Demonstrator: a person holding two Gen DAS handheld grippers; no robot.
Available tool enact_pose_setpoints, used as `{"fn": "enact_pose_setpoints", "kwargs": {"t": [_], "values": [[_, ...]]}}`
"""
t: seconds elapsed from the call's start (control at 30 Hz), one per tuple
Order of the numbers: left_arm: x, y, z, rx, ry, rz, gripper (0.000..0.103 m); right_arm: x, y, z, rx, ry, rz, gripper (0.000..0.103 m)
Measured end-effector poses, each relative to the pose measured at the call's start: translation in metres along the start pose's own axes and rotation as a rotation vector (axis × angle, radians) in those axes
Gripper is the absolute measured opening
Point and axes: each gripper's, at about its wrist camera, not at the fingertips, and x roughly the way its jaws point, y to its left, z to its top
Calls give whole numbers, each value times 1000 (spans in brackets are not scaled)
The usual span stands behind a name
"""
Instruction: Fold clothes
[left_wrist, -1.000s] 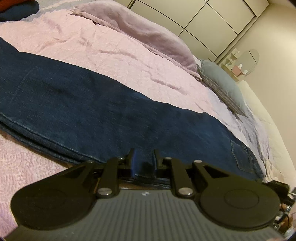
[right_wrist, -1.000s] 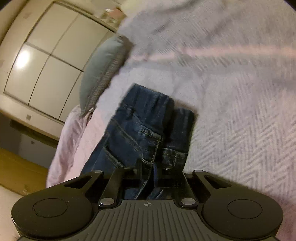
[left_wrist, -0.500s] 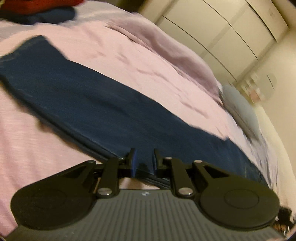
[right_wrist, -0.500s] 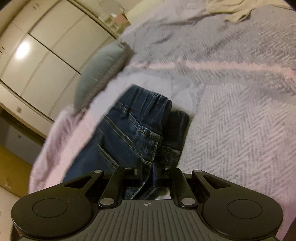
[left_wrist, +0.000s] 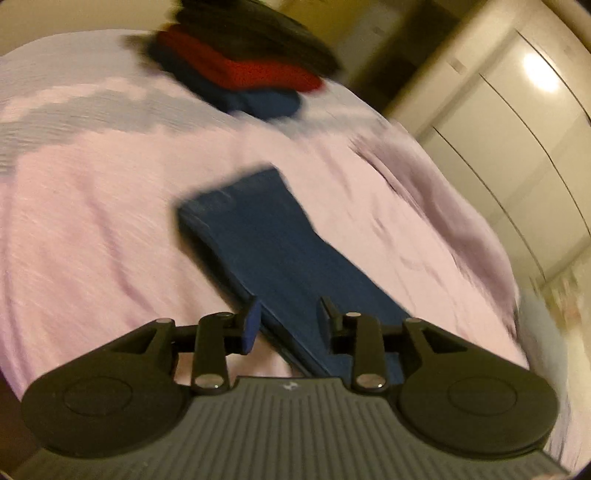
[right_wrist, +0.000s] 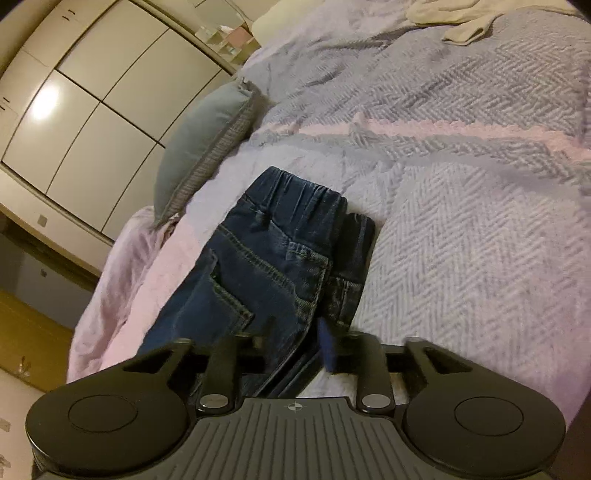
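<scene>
I see one pair of dark blue jeans (left_wrist: 280, 254) lying lengthwise on the bed (left_wrist: 92, 229), the legs running forward from my left gripper (left_wrist: 290, 319), whose jaws are spread with the denim lying between them. My right gripper (right_wrist: 295, 334) also stands spread, straddling the jeans near the waistband end, with one grey pillow (right_wrist: 199, 147) ahead to its left. Beyond the left gripper, one stack of folded clothes (left_wrist: 243, 70) sits far ahead.
</scene>
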Motion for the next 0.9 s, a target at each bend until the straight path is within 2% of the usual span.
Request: {"fn": "enact_pose_setpoints", "kwargs": {"t": [0.1,0.17,0.23,0.27,0.3,0.37,0.43,0.47,0.5,0.6,0.7,0.73,0.77,0.8,0.9], "values": [[9,22,15,-96,-14,14,29,2,4,-1,12,4,15,35],[15,29,22,-112,-21,17,26,5,8,-2,14,9,18,35],[21,30,27,-86,-34,21,4,7,11,-3,10,14,17,35],[22,29,27,-58,-38,19,0,8,12,-4,7,17,13,35],[23,27,28,-27,-44,16,0,9,12,-5,4,20,6,35],[17,14,25,97,-101,9,0,8,13,-7,1,17,1,35],[15,6,20,220,-125,41,1,8,14,-8,-4,14,-5,35],[21,7,17,254,-94,78,3,8,15,-8,-11,13,-10,35],[31,11,15,262,-46,108,4,8,16,-9,-19,11,-16,35],[29,12,15,252,-35,123,9,9,26,-9,-77,6,-48,35],[6,-6,21,298,-115,207,9,5,42,-11,-182,-35,-84,35],[-2,-12,25,317,-153,213,9,5,48,-13,-228,-54,-105,35],[-9,-18,28,334,-188,214,9,5,56,-15,-275,-75,-129,36],[-11,-23,35,334,-200,179,9,6,64,-17,-323,-96,-153,36],[17,-40,48,367,-143,78,11,21,88,-28,-471,-115,-174,40]]}}
